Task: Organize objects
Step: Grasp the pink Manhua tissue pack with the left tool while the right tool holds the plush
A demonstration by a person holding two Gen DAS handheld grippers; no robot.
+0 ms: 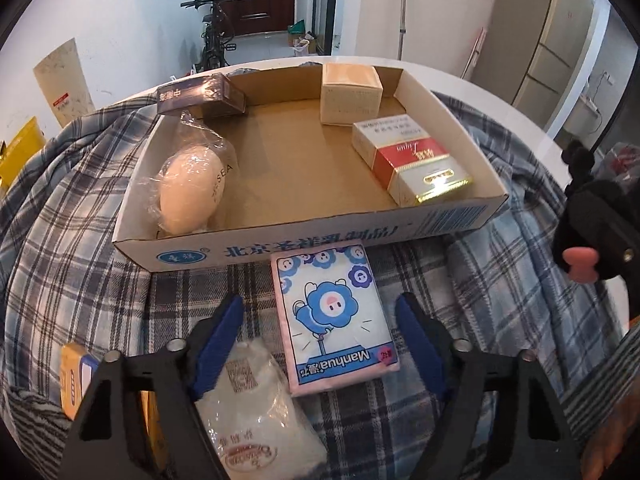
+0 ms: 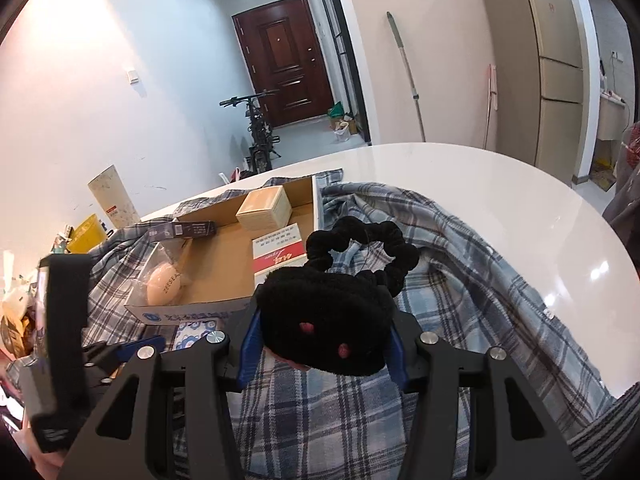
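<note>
Left wrist view. Left gripper (image 1: 320,328) hangs over the plaid cloth (image 1: 80,280), its 2 blue-padded fingers (image 1: 218,332) parted about halfway and pressing on nothing. Between them lies the tissue pack (image 1: 334,320): flat, rectangular, glossy film printed with a blue flower cartoon, pink border. Clear cloth shows on each side of the pack, more on the right. Under the left finger sits a crinkled white plastic pouch (image 1: 256,412), overlapping the pack's lower left corner; a yellow box (image 1: 74,380) is at the far left. Just beyond the pack's far edge stands the cardboard tray (image 1: 280,248), low-walled, white outside with blue print, brown corrugated floor. Inside: a smooth egg-shaped item in clear wrap (image 1: 190,188) at left, a dark box (image 1: 200,96) tilted on the far left corner, a beige cube box (image 1: 351,94) at the far wall, a red-and-white carton (image 1: 412,160) at right. The middle of the floor is bare.

Right wrist view. Right gripper (image 2: 324,340) is clamped on a black fuzzy scrunchie (image 2: 324,320), plush body pinched between the pads, ruffled loop standing up ahead. It sits above the cloth, near the tray's right front corner. The white glossy round table (image 2: 500,220) lies bare to the right.
</note>
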